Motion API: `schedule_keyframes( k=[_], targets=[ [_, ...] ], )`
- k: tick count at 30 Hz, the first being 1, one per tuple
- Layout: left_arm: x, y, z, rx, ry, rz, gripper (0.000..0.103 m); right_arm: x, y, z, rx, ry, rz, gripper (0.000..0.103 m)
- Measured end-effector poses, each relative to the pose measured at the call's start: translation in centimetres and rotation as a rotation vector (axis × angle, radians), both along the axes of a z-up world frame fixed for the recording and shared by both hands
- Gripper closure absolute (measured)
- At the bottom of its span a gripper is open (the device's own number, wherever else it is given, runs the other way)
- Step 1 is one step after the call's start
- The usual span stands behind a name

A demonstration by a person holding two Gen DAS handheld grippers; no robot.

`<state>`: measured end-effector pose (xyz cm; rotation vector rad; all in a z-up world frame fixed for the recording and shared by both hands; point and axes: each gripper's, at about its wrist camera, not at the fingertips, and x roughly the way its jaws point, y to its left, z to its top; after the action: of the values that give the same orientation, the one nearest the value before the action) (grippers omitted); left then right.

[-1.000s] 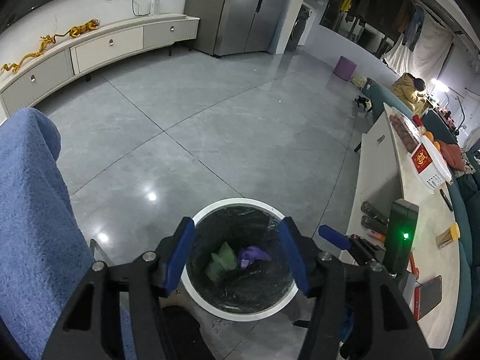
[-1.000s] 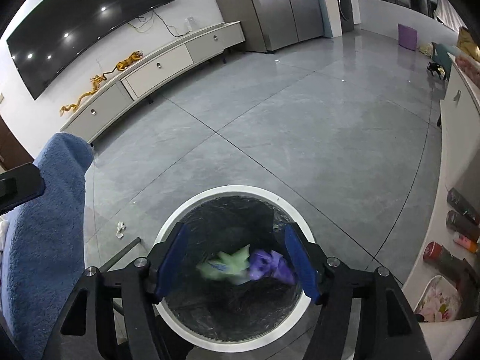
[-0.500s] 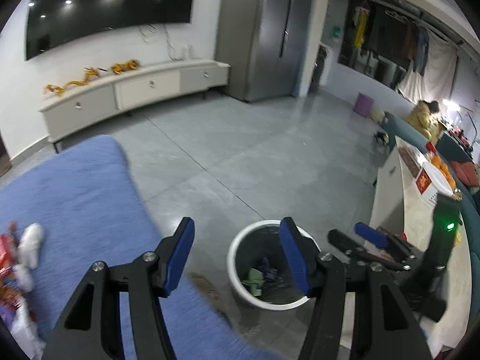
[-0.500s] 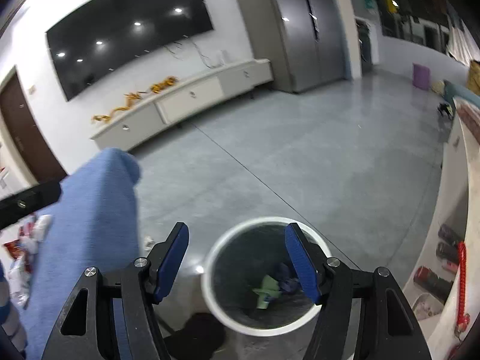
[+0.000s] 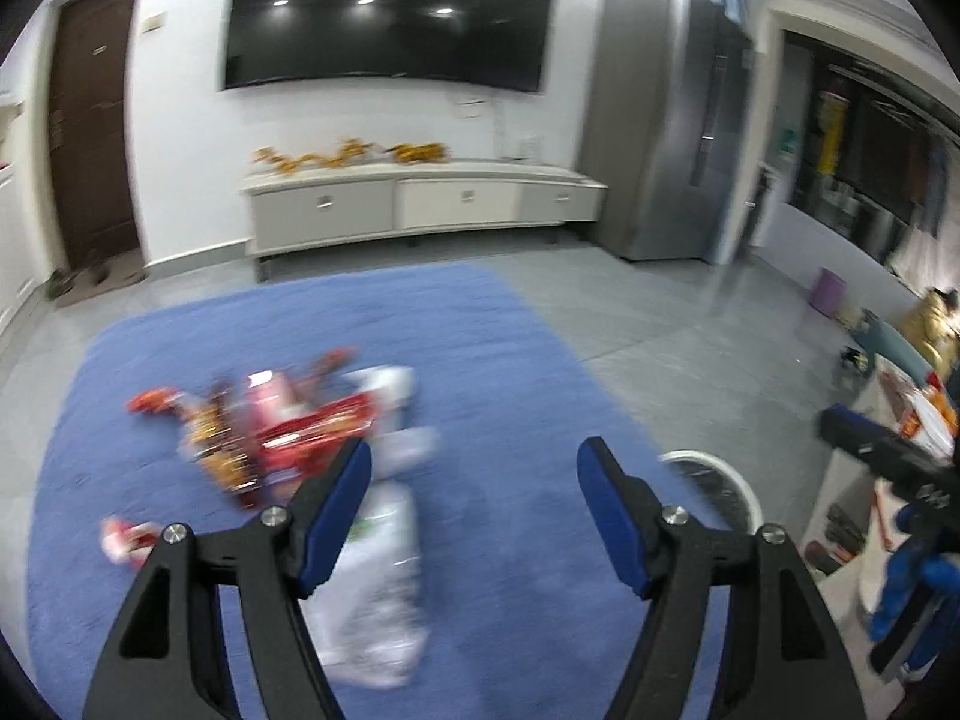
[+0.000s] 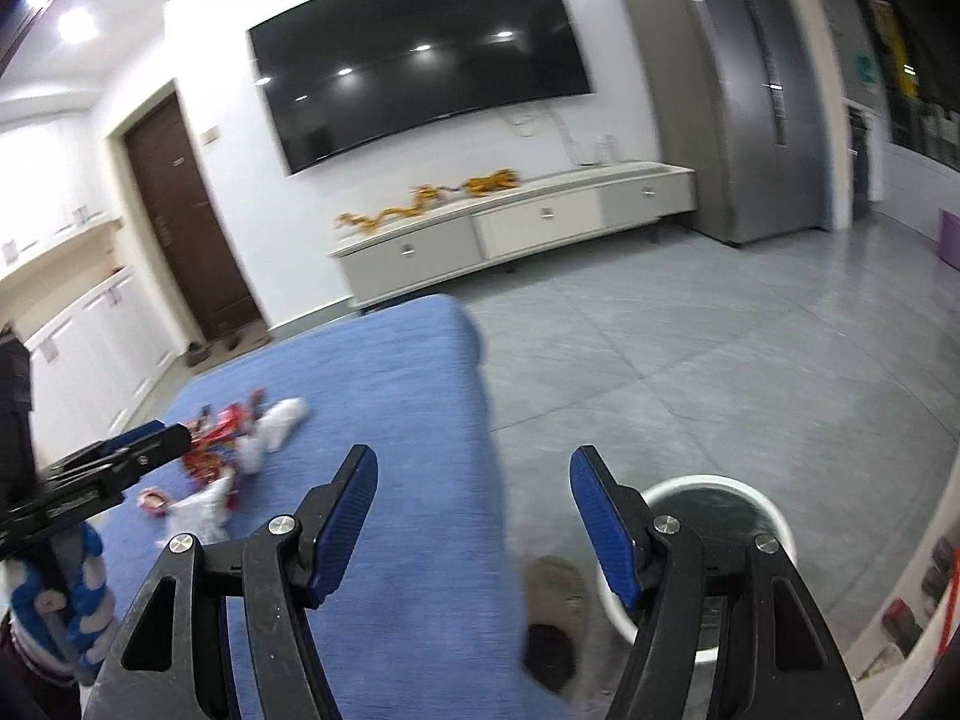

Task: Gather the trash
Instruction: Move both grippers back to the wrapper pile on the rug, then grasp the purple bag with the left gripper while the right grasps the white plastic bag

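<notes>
A blurred pile of trash lies on a blue cloth-covered surface [image 5: 510, 360]: red snack wrappers [image 5: 300, 438] and a white plastic bag [image 5: 384, 546]. My left gripper [image 5: 474, 468] hovers above the surface just right of the pile. Its jaws are opening and nothing is between them. My right gripper [image 6: 474, 471] is open and empty above the blue surface [image 6: 408, 396], with the trash pile [image 6: 240, 432] to its left. The white bin [image 6: 756, 498] with a black liner stands on the floor at lower right; its rim [image 5: 720, 468] also shows in the left wrist view.
A grey tiled floor [image 6: 720, 360] spreads to the right. A low white cabinet [image 5: 420, 204], a wall TV [image 5: 390, 12], a brown door [image 5: 90, 120] and a grey fridge [image 5: 678, 138] line the far wall. A cluttered table edge [image 5: 852, 540] is at right. A slipper [image 6: 552, 594] lies by the bin.
Both views have swung up and left, from over the bin to the blue surface with the trash pile. The bin now sits at lower right. The left jaws stand wider.
</notes>
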<state>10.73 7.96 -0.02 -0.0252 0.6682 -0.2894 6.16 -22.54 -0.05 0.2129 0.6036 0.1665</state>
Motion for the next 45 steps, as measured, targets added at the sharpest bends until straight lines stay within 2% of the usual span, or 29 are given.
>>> schedule_keyframes(
  k=[4, 8, 16, 20, 24, 26, 27, 30, 32, 33, 37, 45],
  targets=[
    [1.3, 6.0, -2.7, -0.016, 0.089, 0.101, 0.034, 1.3, 3.5, -0.5, 0.000, 0.018, 0.112, 0.039],
    [3.1, 9.2, -4.9, -0.071, 0.189, 0.130, 0.034, 2.6, 6.9, -2.0, 0.025, 0.055, 0.214, 0.039],
    [6.3, 10.0, -8.3, -0.102, 0.321, 0.105, 0.045, 5.4, 13.2, -6.1, 0.079, 0.166, 0.404, 0.039],
    [7.5, 10.5, -9.4, -0.161, 0.366, 0.100, 0.051, 6.4, 15.1, -7.5, 0.107, 0.203, 0.478, 0.043],
    [8.3, 10.8, -9.4, -0.189, 0.369, 0.091, 0.059, 7.9, 16.9, -8.8, 0.133, 0.233, 0.541, 0.047],
    [8.7, 10.8, -9.6, -0.196, 0.375, 0.080, 0.069, 8.4, 17.6, -9.3, 0.152, 0.243, 0.565, 0.049],
    [8.7, 10.7, -9.6, -0.191, 0.375, 0.078, 0.070, 8.7, 18.0, -9.6, 0.164, 0.248, 0.580, 0.050],
    [8.4, 10.4, -9.5, -0.166, 0.355, 0.071, 0.071, 9.3, 18.8, -10.2, 0.183, 0.263, 0.610, 0.060],
    [8.0, 10.1, -9.3, -0.161, 0.346, 0.068, 0.072, 9.3, 19.3, -10.5, 0.181, 0.273, 0.629, 0.076],
    [7.8, 10.1, -9.3, -0.160, 0.342, 0.069, 0.072, 9.2, 19.6, -10.5, 0.180, 0.270, 0.640, 0.080],
    [6.6, 10.1, -8.5, -0.143, 0.314, 0.090, 0.073, 8.1, 19.4, -9.8, 0.172, 0.241, 0.663, 0.091],
    [2.0, 8.7, -5.2, -0.029, 0.194, 0.113, 0.073, 4.0, 17.6, -8.3, 0.164, 0.188, 0.655, 0.093]
  ],
)
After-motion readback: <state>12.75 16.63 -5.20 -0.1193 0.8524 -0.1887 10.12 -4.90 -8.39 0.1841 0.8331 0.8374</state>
